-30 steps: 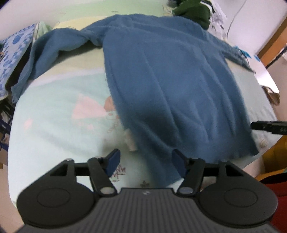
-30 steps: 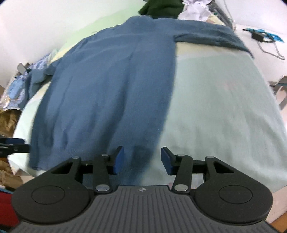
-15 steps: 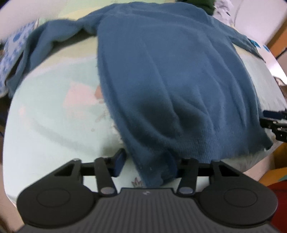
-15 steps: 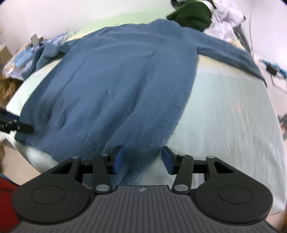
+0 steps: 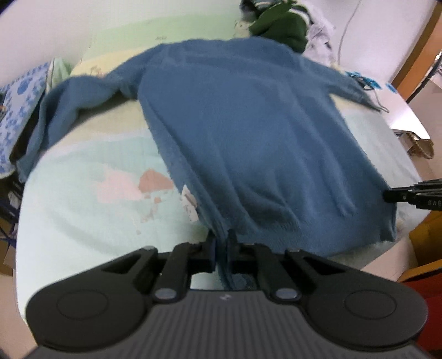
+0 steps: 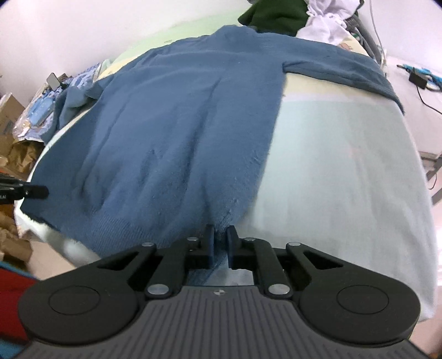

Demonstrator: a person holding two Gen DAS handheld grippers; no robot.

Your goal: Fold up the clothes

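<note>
A blue knit sweater (image 5: pixel 248 132) lies spread flat on the bed, sleeves out to both sides, hem toward me. My left gripper (image 5: pixel 221 244) is shut on the sweater's near left hem corner. In the right wrist view the same sweater (image 6: pixel 179 132) fills the left half, and my right gripper (image 6: pixel 220 240) is shut on its near right hem corner. Each gripper's tip shows in the other's view: the right one (image 5: pixel 414 193) at the right edge, the left one (image 6: pixel 25 192) at the left edge.
The bed has a pale green sheet (image 5: pixel 83 193) with a pink print; bare sheet (image 6: pixel 345 179) lies right of the sweater. A pile of dark green and white clothes (image 5: pixel 281 24) sits at the bed's far end. Cardboard boxes (image 6: pixel 11 143) stand on the floor at left.
Both grippers went from open to shut, each pinching a hem corner of the sweater. The hem now bunches between the fingers.
</note>
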